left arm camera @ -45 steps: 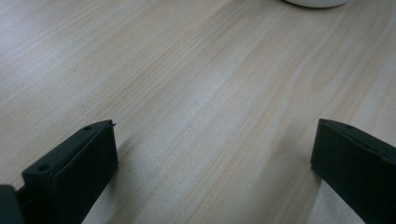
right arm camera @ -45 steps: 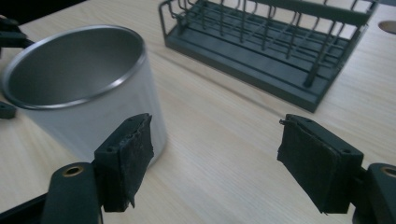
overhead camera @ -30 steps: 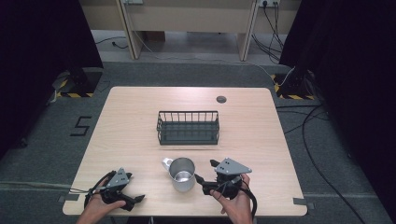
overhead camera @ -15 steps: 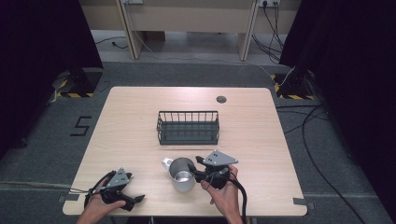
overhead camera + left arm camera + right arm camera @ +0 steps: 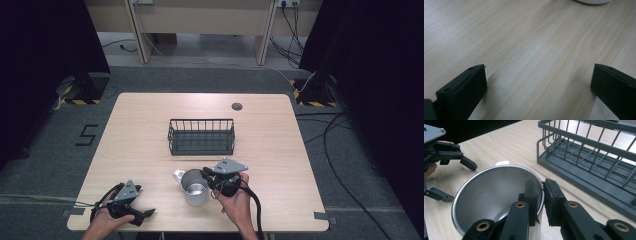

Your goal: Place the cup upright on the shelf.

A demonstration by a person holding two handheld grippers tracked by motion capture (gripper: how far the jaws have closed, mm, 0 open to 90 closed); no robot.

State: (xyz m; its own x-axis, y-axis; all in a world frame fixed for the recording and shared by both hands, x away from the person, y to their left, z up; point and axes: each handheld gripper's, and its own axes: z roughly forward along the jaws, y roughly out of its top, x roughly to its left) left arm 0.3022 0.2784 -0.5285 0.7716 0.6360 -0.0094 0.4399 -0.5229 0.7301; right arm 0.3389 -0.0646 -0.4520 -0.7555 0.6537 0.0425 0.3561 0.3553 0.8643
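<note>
A steel mug (image 5: 195, 187) stands upright on the wooden surface (image 5: 140, 130), toward its 6 o'clock edge and a little right of the middle, its white handle (image 5: 178, 175) pointing toward 10 o'clock. The right hand-held gripper (image 5: 209, 176) is at the mug's 3 o'clock side and is clenched on its rim: in the right gripper view one jaw sits inside the mug (image 5: 494, 200) and the other outside, pinching the thin wall between them. The person's right hand (image 5: 235, 202) holds that gripper from the 6 o'clock side.

A dark wire basket (image 5: 201, 136) sits near the centre of the surface, at 12 o'clock from the mug and apart from it.

The left hand-held gripper (image 5: 145, 216) rests low at the 7 o'clock corner of the surface, well apart from the mug, released, its jaws spread wide over bare wood (image 5: 529, 57).
</note>
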